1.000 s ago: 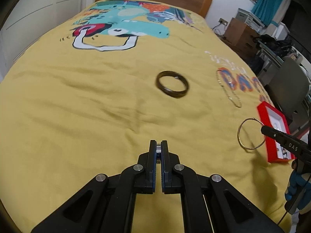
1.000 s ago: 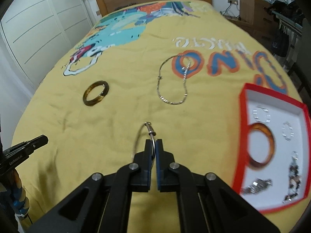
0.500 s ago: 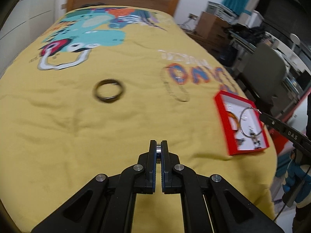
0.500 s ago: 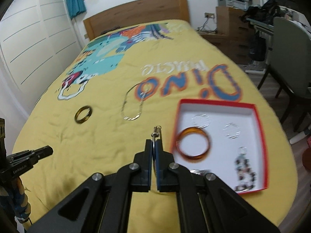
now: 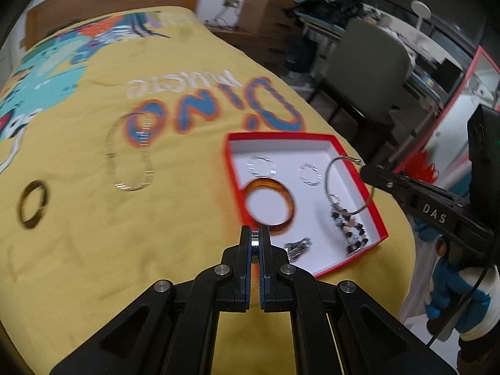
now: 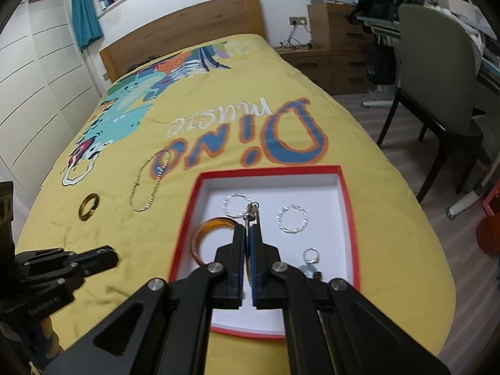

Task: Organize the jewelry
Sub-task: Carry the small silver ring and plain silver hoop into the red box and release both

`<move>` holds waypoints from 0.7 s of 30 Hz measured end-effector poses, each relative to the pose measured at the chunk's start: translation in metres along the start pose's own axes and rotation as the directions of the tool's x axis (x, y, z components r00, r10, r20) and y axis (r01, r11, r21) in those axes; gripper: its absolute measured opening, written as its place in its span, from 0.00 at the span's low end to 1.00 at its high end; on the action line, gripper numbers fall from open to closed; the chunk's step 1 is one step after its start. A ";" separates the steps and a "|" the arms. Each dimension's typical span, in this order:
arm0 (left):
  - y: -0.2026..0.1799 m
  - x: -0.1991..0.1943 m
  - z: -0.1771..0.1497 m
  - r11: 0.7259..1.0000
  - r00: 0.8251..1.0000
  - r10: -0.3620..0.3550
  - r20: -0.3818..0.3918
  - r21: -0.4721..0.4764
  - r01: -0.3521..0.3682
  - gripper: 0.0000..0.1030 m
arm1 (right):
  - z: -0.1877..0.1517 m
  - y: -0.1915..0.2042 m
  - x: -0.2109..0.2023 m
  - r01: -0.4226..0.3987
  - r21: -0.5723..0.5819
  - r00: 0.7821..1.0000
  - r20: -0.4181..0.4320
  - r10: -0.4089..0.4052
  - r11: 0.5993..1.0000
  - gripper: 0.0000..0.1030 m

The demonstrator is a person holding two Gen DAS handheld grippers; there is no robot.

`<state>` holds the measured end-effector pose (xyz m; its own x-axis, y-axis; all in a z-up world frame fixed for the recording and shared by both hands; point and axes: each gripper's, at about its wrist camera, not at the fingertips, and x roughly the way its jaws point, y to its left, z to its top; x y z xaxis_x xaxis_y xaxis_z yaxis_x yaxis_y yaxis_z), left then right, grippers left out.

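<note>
A red-rimmed white tray (image 5: 359, 172) (image 6: 343, 193) lies on the yellow bedspread. It holds an amber bangle (image 5: 289, 200) (image 6: 200, 234), two thin silver hoops (image 6: 292, 218), a small ring and a beaded bracelet (image 5: 347, 225). My right gripper (image 6: 248, 228) (image 5: 364, 168) is shut on a thin wire bangle (image 5: 328, 184) and holds it above the tray. My left gripper (image 5: 255, 234) is shut and empty, just left of the tray. A dark bangle (image 5: 32, 203) (image 6: 89, 207) and a gold chain (image 5: 131, 156) (image 6: 150, 184) lie on the bedspread.
The bed's right edge runs close beside the tray. A grey chair (image 6: 437, 62) and a desk stand beyond it. A wooden headboard (image 6: 187, 28) is at the far end. White wardrobe doors are on the left.
My right gripper has carried the wire bangle from the middle of the bed to above the tray. My left gripper has turned right toward the tray, still shut.
</note>
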<state>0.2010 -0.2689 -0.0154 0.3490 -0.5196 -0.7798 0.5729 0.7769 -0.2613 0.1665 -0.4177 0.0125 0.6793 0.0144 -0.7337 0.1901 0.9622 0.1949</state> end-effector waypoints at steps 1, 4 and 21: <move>-0.006 0.008 0.002 1.000 1.000 -0.004 -0.010 0.008 0.004 0.03 | -0.001 -0.004 0.004 -0.003 0.006 1.000 -0.005 0.003 1.000 0.03; -0.020 0.026 0.004 1.000 0.999 -0.007 -0.036 0.025 0.008 0.03 | -0.003 -0.013 0.014 -0.016 0.019 1.000 -0.013 0.016 1.000 0.03; -0.045 0.075 -0.002 0.997 0.995 0.045 -0.088 0.063 -0.039 0.03 | -0.010 -0.055 0.037 -0.001 0.074 1.000 -0.024 0.003 0.997 0.03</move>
<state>0.2001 -0.3426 -0.0633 0.3073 -0.4511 -0.8379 0.6047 0.7724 -0.1940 0.1742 -0.4674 -0.0323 0.6626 0.0233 -0.7486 0.2412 0.9396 0.2428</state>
